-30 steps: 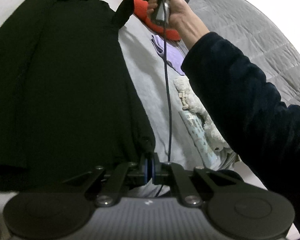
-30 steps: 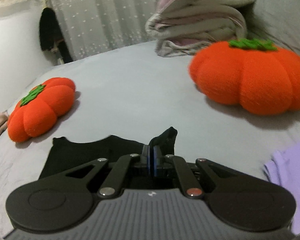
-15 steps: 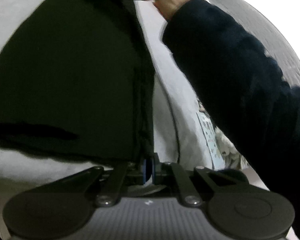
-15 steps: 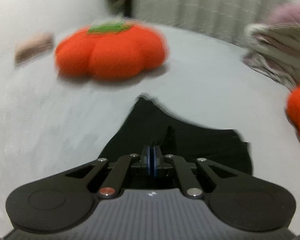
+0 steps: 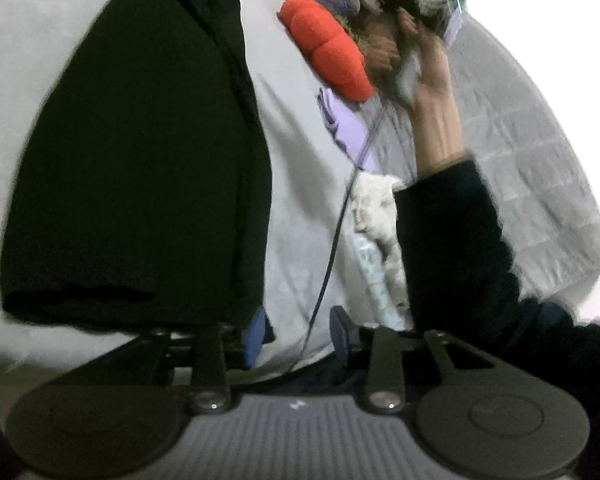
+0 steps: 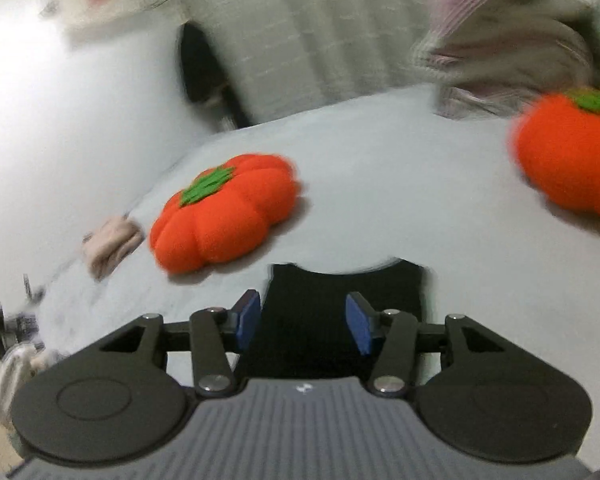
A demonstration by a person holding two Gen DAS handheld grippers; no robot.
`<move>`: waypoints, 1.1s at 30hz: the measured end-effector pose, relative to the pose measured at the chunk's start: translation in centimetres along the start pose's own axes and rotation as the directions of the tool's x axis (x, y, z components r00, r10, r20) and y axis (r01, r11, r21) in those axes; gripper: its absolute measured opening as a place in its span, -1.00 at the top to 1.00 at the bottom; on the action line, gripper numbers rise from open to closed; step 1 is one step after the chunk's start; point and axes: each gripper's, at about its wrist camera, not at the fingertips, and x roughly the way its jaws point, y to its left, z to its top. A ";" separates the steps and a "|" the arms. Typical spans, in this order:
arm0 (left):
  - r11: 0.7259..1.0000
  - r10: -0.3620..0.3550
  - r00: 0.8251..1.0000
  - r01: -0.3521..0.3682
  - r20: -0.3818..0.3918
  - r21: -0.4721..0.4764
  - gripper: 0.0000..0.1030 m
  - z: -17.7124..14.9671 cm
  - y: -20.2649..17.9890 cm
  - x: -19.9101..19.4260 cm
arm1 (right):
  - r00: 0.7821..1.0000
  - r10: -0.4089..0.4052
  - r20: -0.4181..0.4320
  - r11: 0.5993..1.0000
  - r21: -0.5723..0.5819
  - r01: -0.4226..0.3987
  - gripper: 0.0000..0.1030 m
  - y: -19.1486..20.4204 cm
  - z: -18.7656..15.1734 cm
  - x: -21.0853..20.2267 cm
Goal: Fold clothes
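Two fisheye views from hand-held claws over a bed with a pale grey bed sheet [image 5: 300, 184].

Left wrist view, left to right: a black garment [image 5: 140, 168] lies flat on the sheet, filling the left half, folded lengthwise with a doubled edge running along its right side. Its near hem sits just beyond the left claw [image 5: 296, 334], whose blue pads are spread apart with nothing between them; the left pad is at the garment's near right corner. A thin dark cable [image 5: 332, 248] crosses the sheet between the pads. Further right, far, lies an orange pumpkin cushion [image 5: 328, 48], with a lilac cloth [image 5: 348, 124] beside it, and nearer a white fluffy item [image 5: 374, 208]. At the right a hand [image 5: 428, 60] in a dark sleeve [image 5: 460, 248] holds the other claw's grip, blurred, above a grey quilted blanket [image 5: 540, 152].

Right wrist view, left to right: a small beige folded cloth [image 6: 110, 244], a pumpkin cushion [image 6: 224, 216], then the right claw [image 6: 302, 322], pads spread wide and empty, poised over the garment's neckline end [image 6: 340, 292]. Far right is a second orange cushion [image 6: 572, 160], behind it a blurred pile of folded bedding [image 6: 508, 40].
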 end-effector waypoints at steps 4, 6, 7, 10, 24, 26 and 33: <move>0.997 0.045 0.991 -0.053 0.126 0.061 -0.02 5.3 -2.5 -3.5 | 0.997 -0.056 -0.046 0.997 0.051 0.058 -0.01 -2.9 -2.6 -4.3; 0.994 0.082 0.981 -0.093 0.175 0.056 -0.21 9.3 -2.3 -2.6 | 0.996 -0.052 -0.068 0.998 0.043 0.055 -0.01 -3.0 -3.6 -4.5; 0.992 0.104 0.975 -0.114 0.195 0.045 -0.21 11.6 -1.9 -1.7 | 0.996 -0.056 -0.074 0.998 0.031 0.058 -0.01 -2.9 -3.8 -4.3; 0.984 0.168 0.953 -0.176 0.252 0.010 -0.21 18.3 -0.6 1.2 | 0.993 -0.074 -0.093 0.997 0.008 0.075 -0.01 -2.7 -4.3 -3.2; 0.876 0.475 0.830 -0.478 0.293 -0.064 -0.20 36.1 5.7 12.2 | 0.988 -0.051 -0.143 0.998 0.040 0.057 -0.01 -2.8 -7.6 -1.4; 0.875 0.478 0.829 -0.478 0.289 -0.075 -0.21 36.0 6.1 12.1 | 0.987 -0.029 -0.158 0.997 0.060 0.039 -0.01 -3.3 -7.8 -0.9; 0.867 0.483 0.828 -0.497 0.284 -0.025 -0.21 33.5 4.6 9.2 | 0.987 0.102 -0.126 0.995 -0.010 -0.104 -0.01 -2.3 -7.6 -2.5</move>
